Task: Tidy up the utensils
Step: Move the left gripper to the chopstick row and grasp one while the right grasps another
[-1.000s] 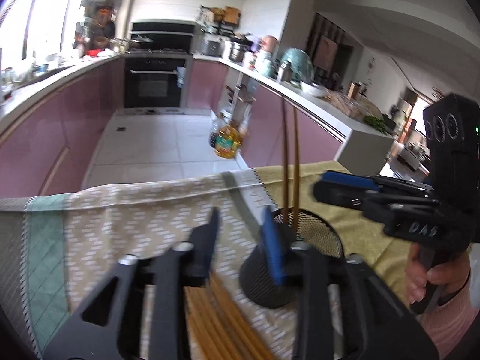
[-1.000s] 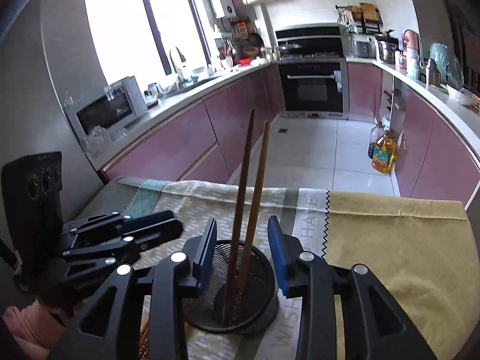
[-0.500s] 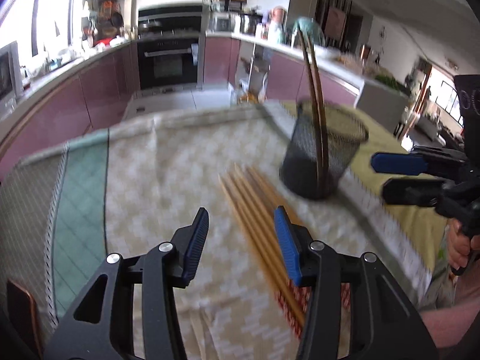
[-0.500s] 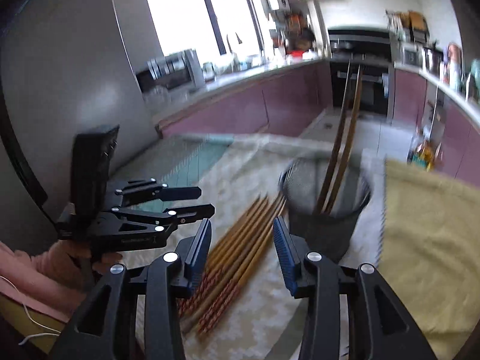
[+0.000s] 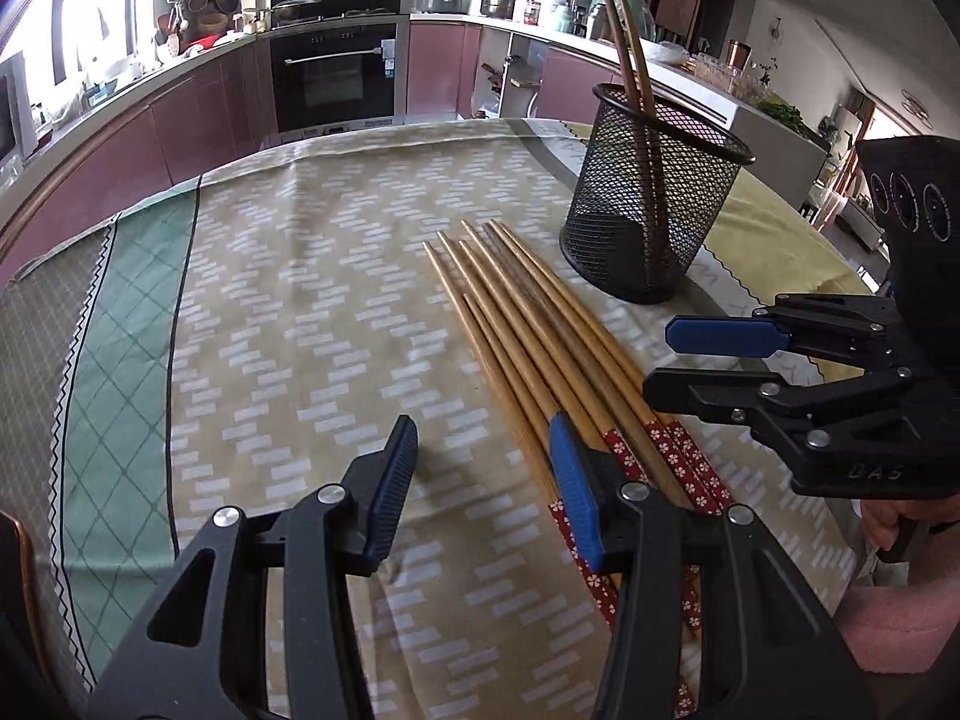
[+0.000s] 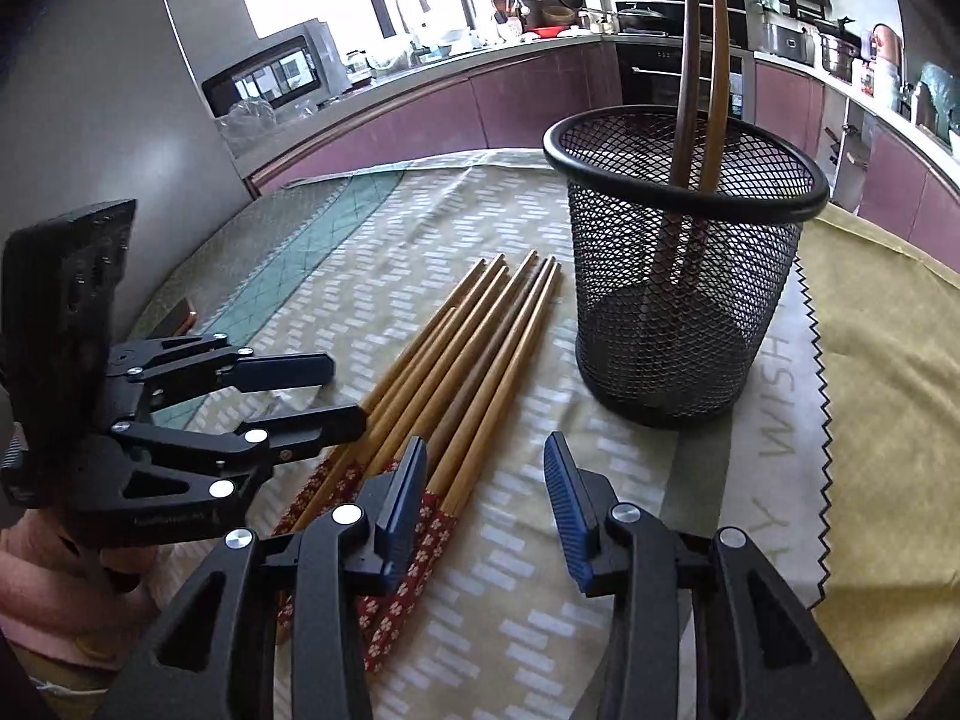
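Several wooden chopsticks (image 5: 528, 324) with red flowered ends lie side by side on the patterned tablecloth; they also show in the right wrist view (image 6: 456, 360). A black mesh holder (image 5: 651, 204) stands upright just beyond their tips with two dark chopsticks (image 5: 624, 30) in it; it also shows in the right wrist view (image 6: 678, 264). My left gripper (image 5: 486, 480) is open and empty, low over the chopsticks' near ends. My right gripper (image 6: 486, 498) is open and empty, just right of the chopsticks' red ends, and appears side-on in the left wrist view (image 5: 666, 360).
The tablecloth (image 5: 270, 312) has a green checked band at the left and a yellow cloth (image 6: 888, 360) at the right under the holder's far side. Purple kitchen cabinets (image 5: 198, 114) and an oven (image 5: 336, 78) stand beyond the table edge.
Both grippers have pulled back from the holder and dropped low over the table. The loose chopsticks now lie in front of them. Both stayed open.
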`<action>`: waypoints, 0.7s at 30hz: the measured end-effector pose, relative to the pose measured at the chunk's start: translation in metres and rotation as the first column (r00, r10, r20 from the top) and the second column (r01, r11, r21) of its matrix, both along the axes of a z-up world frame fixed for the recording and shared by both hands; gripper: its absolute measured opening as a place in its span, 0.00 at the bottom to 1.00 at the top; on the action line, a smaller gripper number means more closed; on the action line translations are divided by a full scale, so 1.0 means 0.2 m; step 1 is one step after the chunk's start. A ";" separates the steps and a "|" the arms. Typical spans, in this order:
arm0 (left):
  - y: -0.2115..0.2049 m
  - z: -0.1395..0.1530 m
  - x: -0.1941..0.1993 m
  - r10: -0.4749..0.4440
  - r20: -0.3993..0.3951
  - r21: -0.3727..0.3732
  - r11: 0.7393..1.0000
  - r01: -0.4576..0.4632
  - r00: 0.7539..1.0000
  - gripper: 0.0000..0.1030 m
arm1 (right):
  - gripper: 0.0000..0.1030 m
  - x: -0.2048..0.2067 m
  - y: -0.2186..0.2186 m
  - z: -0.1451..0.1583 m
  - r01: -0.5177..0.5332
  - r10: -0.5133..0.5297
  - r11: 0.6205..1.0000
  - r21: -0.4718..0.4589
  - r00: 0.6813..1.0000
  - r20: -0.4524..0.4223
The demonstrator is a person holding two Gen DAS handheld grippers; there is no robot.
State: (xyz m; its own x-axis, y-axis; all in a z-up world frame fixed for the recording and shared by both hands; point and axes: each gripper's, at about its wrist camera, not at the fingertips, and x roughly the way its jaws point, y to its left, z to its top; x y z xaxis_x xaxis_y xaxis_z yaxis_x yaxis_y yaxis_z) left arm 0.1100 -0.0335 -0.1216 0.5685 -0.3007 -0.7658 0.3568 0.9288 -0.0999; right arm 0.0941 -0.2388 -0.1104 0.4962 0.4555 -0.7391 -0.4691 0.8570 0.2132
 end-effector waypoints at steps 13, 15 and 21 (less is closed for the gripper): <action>0.05 0.01 0.00 0.005 -0.019 -0.014 1.000 -0.005 1.000 0.40 | 0.28 0.02 0.02 -0.03 0.032 -0.033 0.998 -0.051 0.999 -0.011; 0.04 0.01 0.02 0.008 -0.020 -0.007 1.000 -0.008 1.000 0.40 | 0.27 0.03 0.02 -0.04 0.034 -0.034 0.997 -0.067 0.999 -0.007; 0.00 0.00 0.09 0.023 -0.020 0.029 0.999 -0.022 1.000 0.39 | 0.26 0.06 0.07 -0.04 0.046 -0.045 0.994 -0.095 0.999 0.013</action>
